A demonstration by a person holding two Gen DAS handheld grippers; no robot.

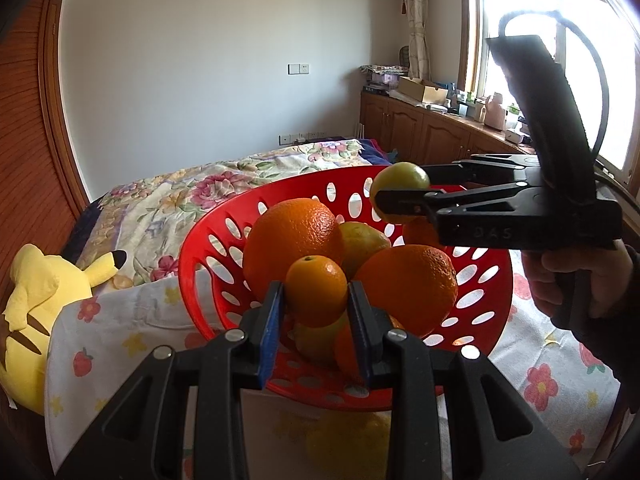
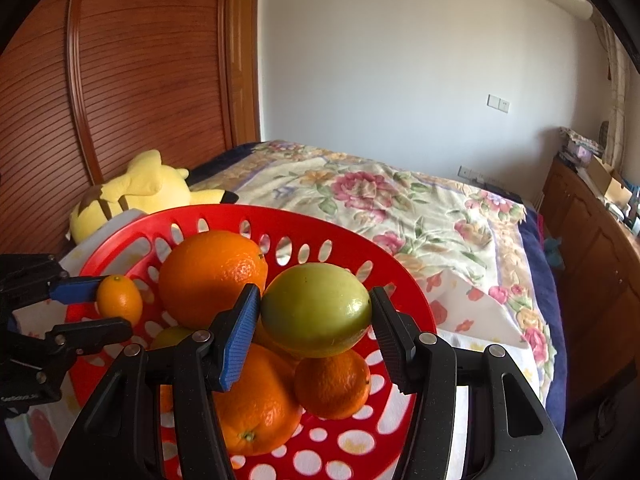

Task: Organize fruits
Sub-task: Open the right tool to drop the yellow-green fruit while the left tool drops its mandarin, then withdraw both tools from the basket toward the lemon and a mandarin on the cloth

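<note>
Left tool (image 1: 316,300): you grip a small orange (image 1: 316,290) | right tool (image 2: 314,320): you grip a green fruit (image 2: 316,310) | both held over the red basket (image 1: 200,240) | step: depositing, likely | next: lower each, then release gently among the piled oranges (image 1: 294,236).

Glossy plastic basket (image 2: 224,216) (perhaps), dimpled oranges (image 1: 294,236).
</note>
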